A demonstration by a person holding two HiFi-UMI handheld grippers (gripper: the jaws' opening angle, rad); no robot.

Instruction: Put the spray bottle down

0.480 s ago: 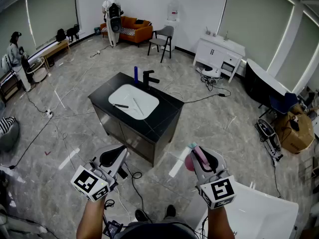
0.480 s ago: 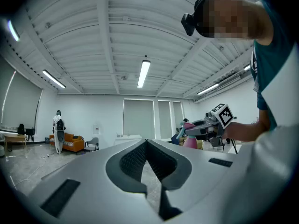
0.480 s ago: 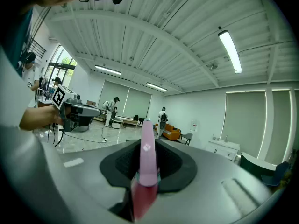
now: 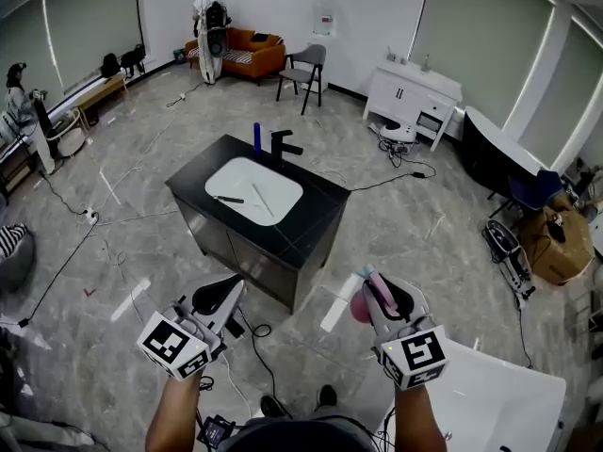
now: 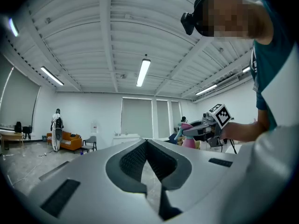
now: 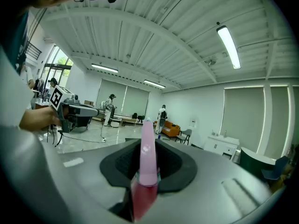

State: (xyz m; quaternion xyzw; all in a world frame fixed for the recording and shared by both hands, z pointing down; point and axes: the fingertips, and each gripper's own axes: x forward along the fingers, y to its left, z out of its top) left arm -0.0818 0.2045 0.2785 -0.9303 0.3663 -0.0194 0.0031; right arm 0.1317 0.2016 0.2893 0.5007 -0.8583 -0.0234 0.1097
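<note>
In the head view my right gripper [image 4: 369, 279] is held in the air at lower right, shut on a pink spray bottle [image 4: 359, 308]. In the right gripper view the bottle's pale pink spray head [image 6: 146, 157] stands upright between the jaws of that gripper [image 6: 148, 143], with the darker pink body below. My left gripper [image 4: 233, 286] hovers at lower left, shut with nothing between its jaws. The left gripper view shows the left gripper [image 5: 146, 142] with its pads meeting at the tips. Both grippers are over the floor, short of the sink counter.
A black sink counter [image 4: 320, 217] with a white basin stands ahead, with a dark faucet [image 4: 281, 146] and a blue bottle [image 4: 256, 138] on it. A white table [image 4: 499, 395] is at lower right. Cables [image 4: 254, 347] trail over the floor. People, a sofa and a chair are far off.
</note>
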